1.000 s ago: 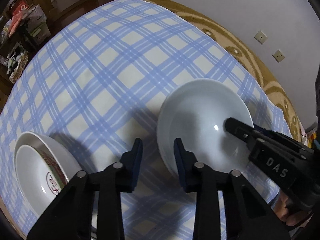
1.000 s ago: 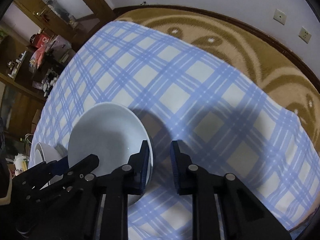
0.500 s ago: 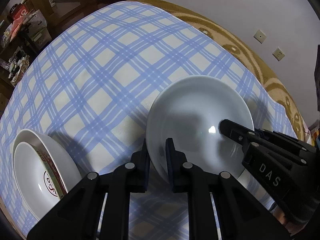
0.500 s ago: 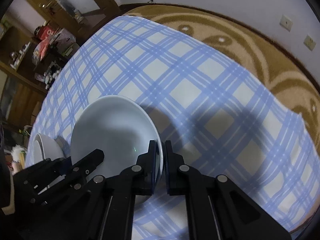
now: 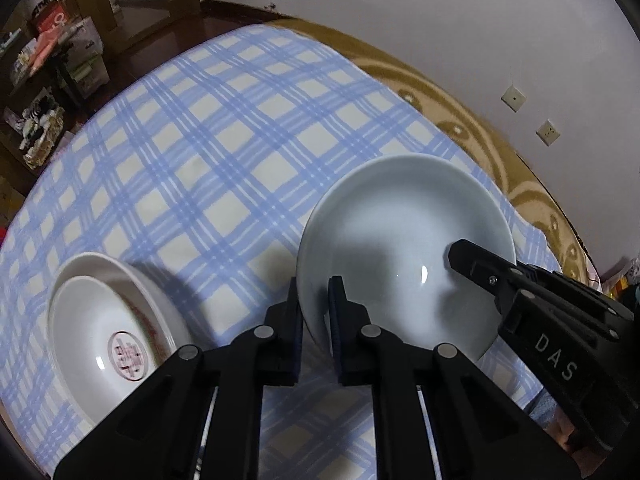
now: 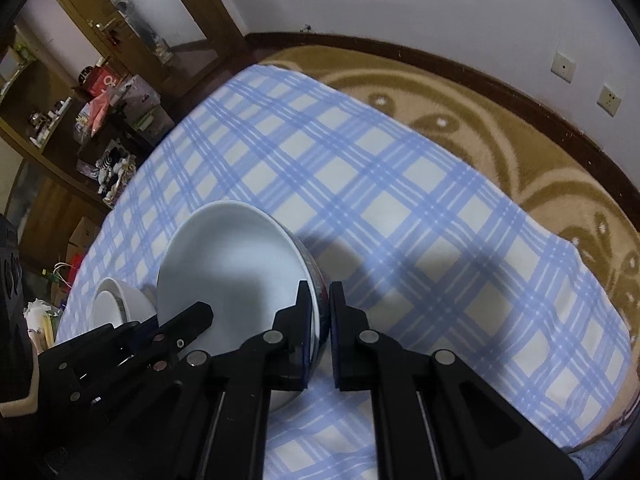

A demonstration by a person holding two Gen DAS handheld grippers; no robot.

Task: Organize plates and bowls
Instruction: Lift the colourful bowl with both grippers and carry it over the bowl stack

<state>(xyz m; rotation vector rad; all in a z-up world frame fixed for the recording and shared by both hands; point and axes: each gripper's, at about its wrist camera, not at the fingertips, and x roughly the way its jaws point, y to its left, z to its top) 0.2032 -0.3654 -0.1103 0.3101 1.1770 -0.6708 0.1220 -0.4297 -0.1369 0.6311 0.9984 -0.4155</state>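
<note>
A pale bluish-white bowl [image 5: 400,248] hangs slightly above the blue checked cloth [image 5: 220,140], held on two sides. My left gripper [image 5: 314,304] has the bowl's near-left rim between its pads, and its jaws are still closing on it. My right gripper [image 6: 320,304] is shut on the opposite rim, one pad inside the bowl [image 6: 228,264] and one outside. The right gripper's tip [image 5: 460,256] shows inside the bowl in the left wrist view. To the left, a white dish with a red emblem [image 5: 108,332] rests in a second white dish on the cloth.
The checked cloth [image 6: 400,208] lies over a brown patterned cover [image 6: 520,152] that runs to the wall. Dark wooden shelves with boxes and clutter [image 6: 100,120] stand beyond the far left edge. Two wall sockets [image 5: 546,133] are at the right.
Both grippers went from open around the bowl's rim to closed on it. The bowl has risen off the cloth with them.
</note>
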